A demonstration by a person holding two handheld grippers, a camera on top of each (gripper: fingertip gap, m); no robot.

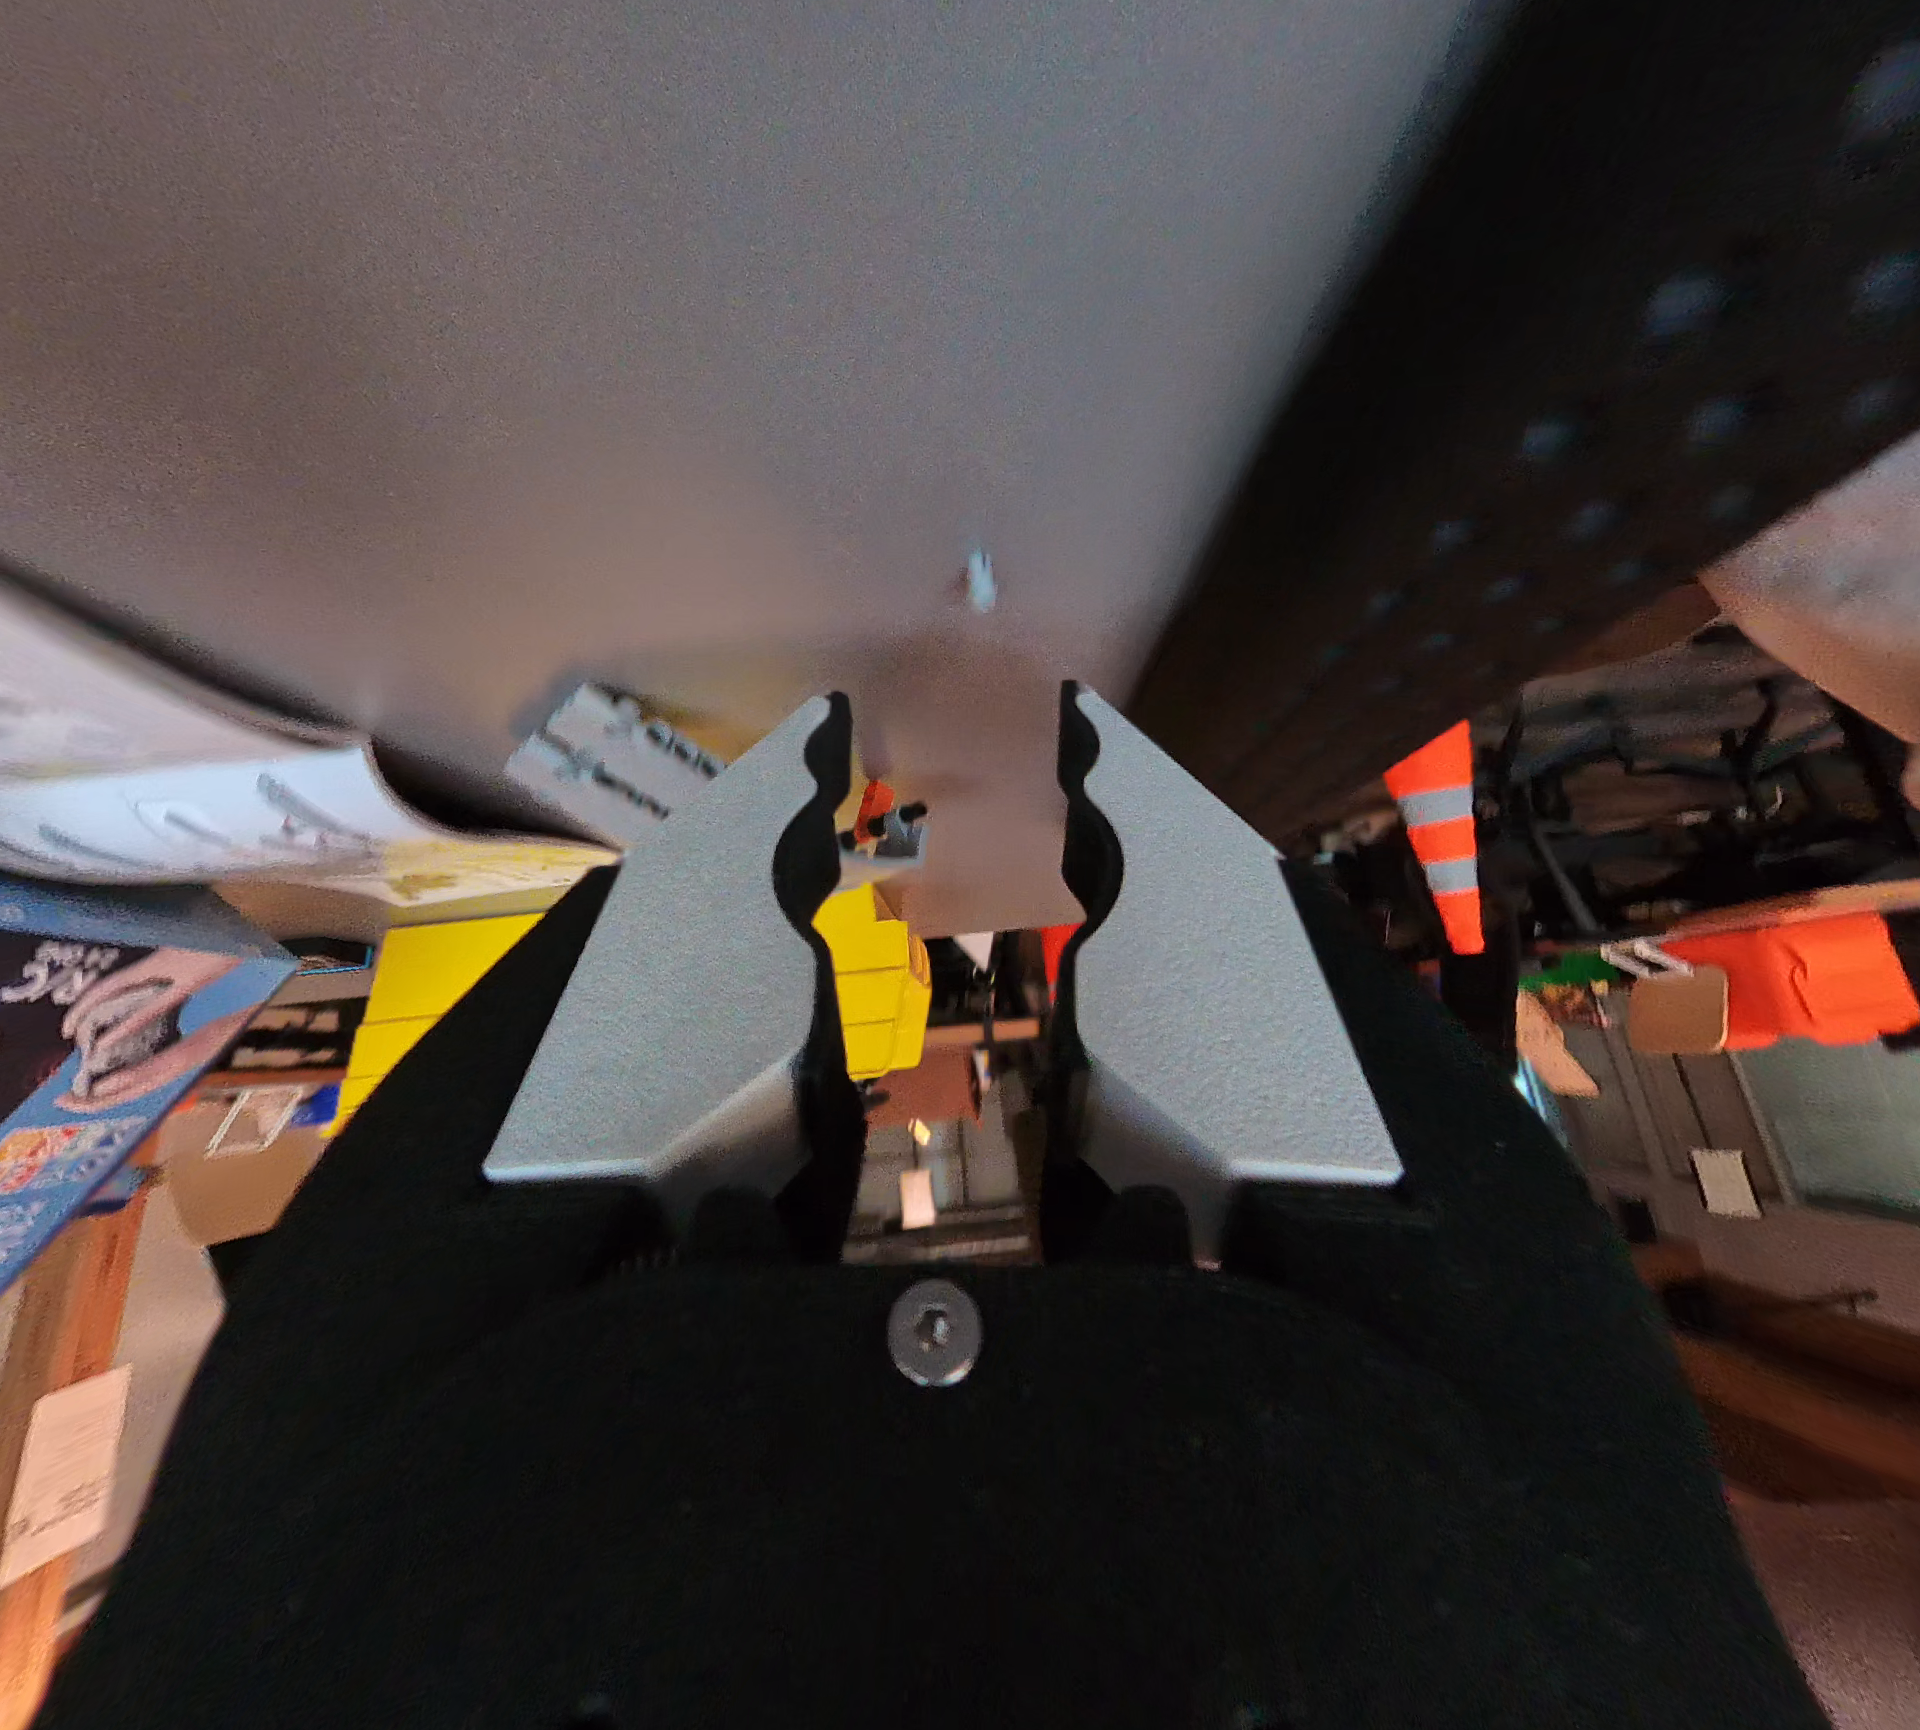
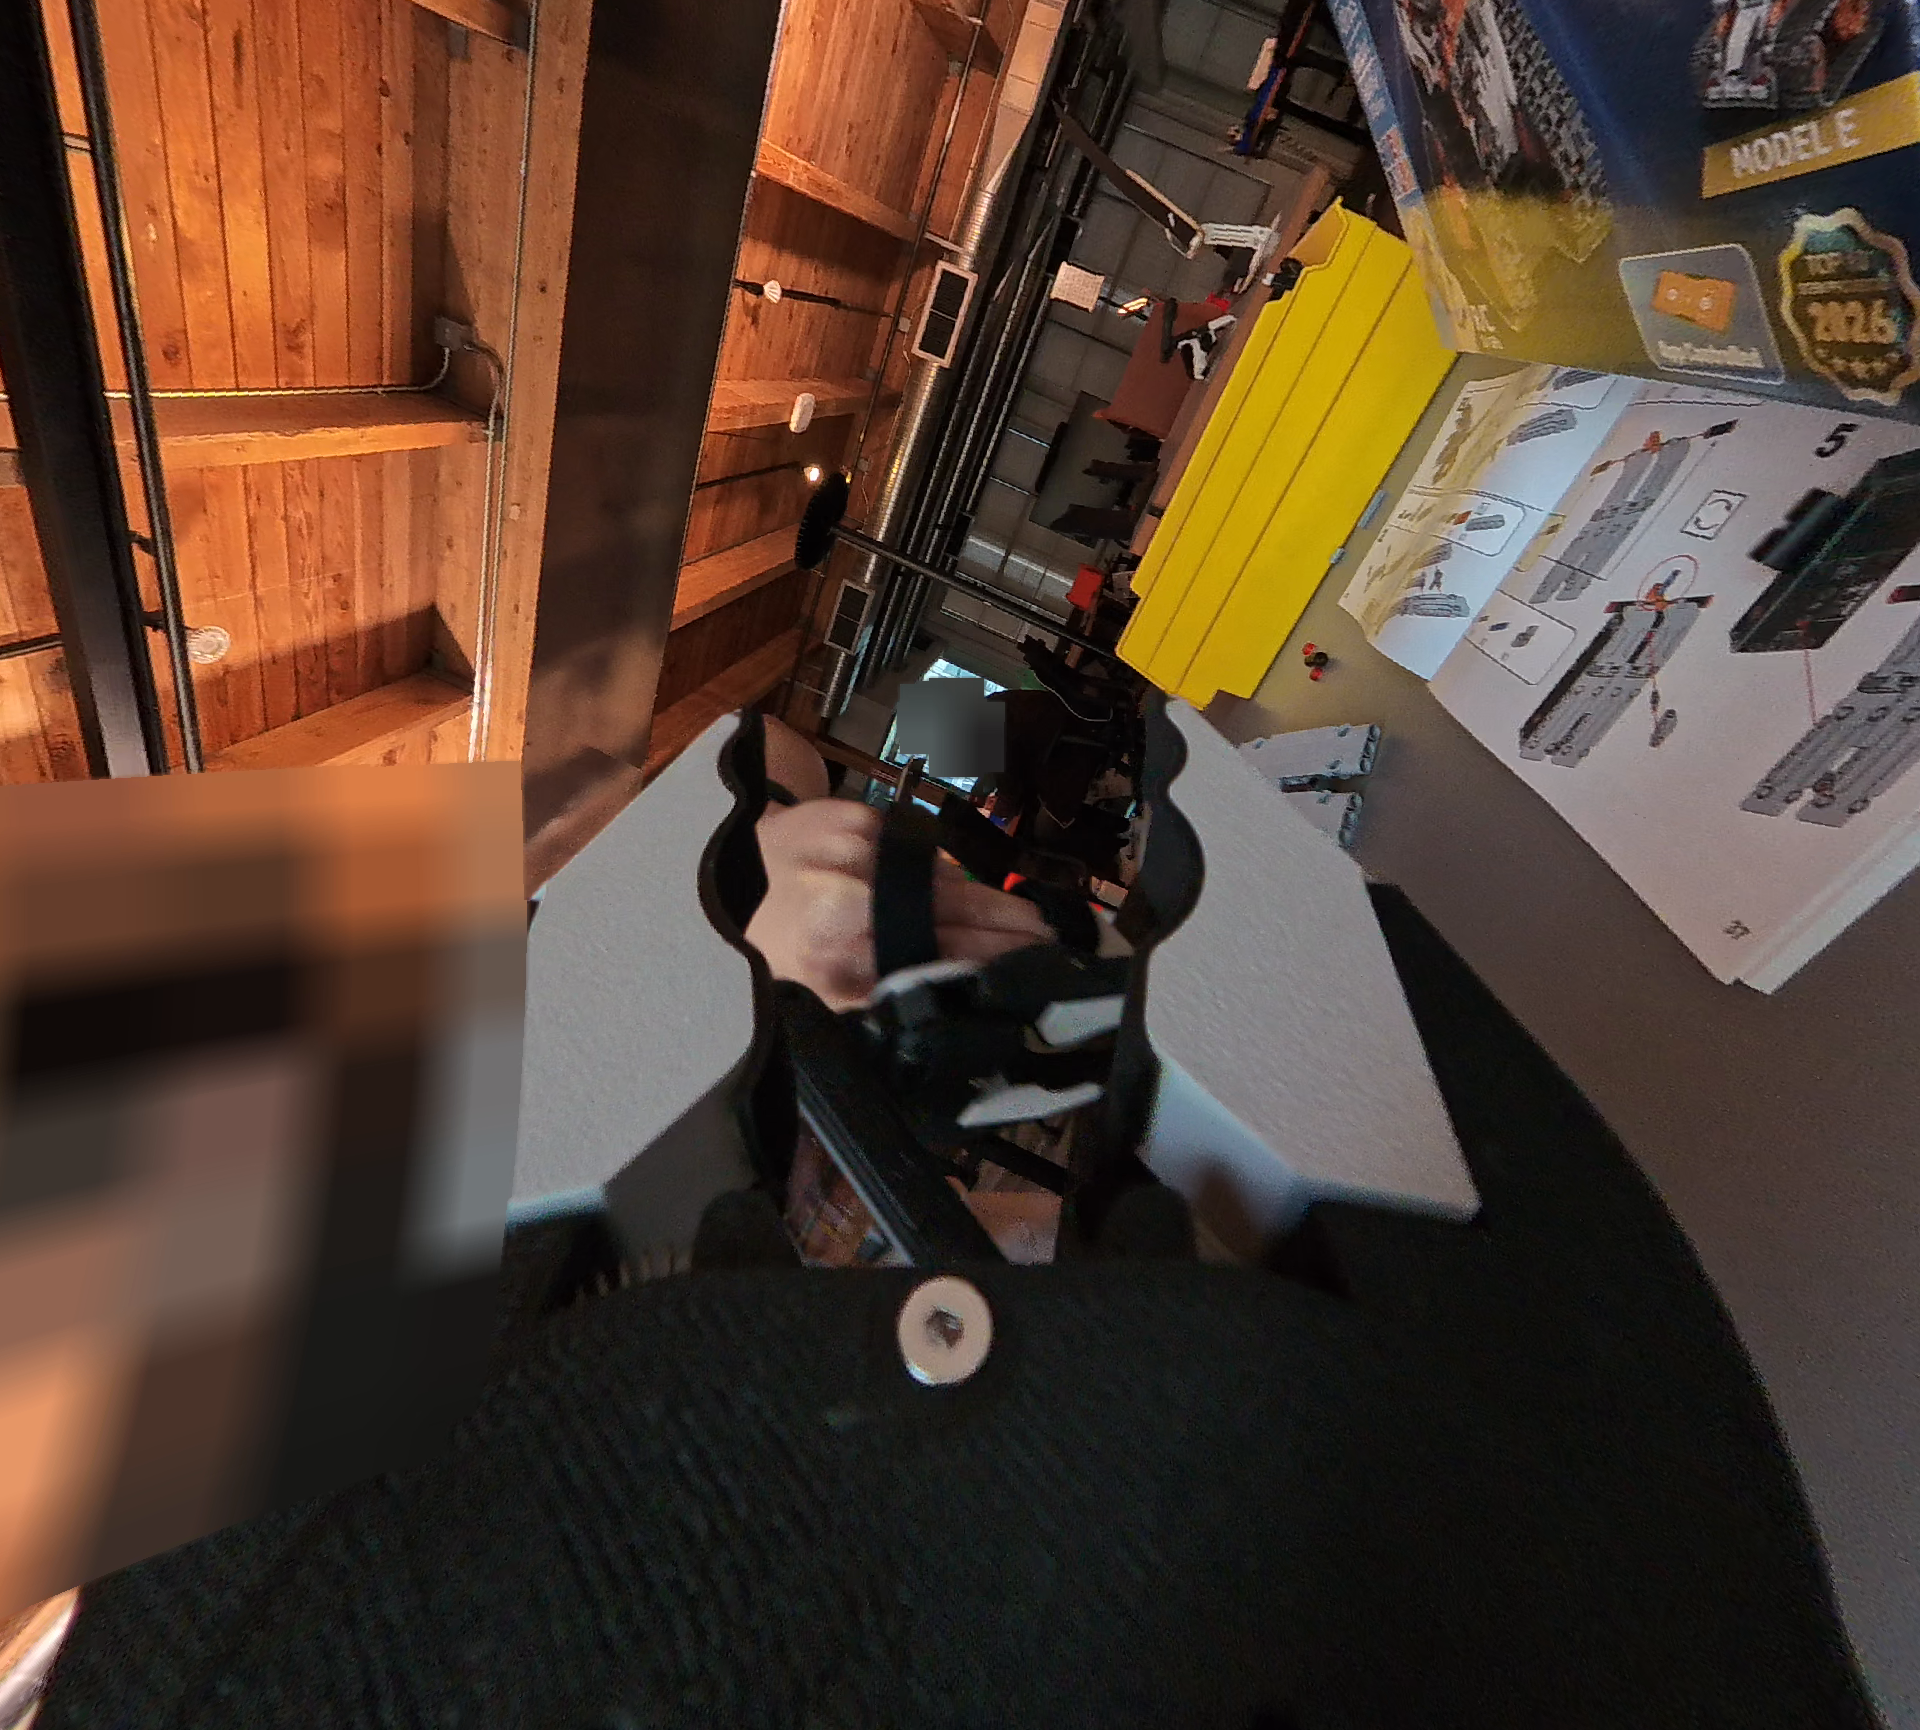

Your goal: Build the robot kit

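My left gripper (image 1: 954, 704) is open and holds nothing. It hovers close to the grey tabletop (image 1: 623, 278), and the view is turned upside down. A small grey and orange brick assembly (image 1: 885, 833) lies on the table just beyond its left finger. My right gripper (image 2: 956, 724) is open and empty, raised off the table and rolled on its side. Between its fingers, farther off, I see a hand (image 2: 831, 891) holding the other gripper (image 2: 1060, 1020). Grey brick pieces (image 2: 1320, 766) lie on the table beside its right finger.
An open instruction booklet (image 2: 1662, 693) and a blue toy box (image 2: 1662, 18) lie by stacked yellow bins (image 2: 1278, 475). A black block (image 2: 1839, 558) sits on the booklet, with small red pieces (image 2: 1314, 662) nearby. An orange cone (image 1: 1439, 828) stands beyond the table.
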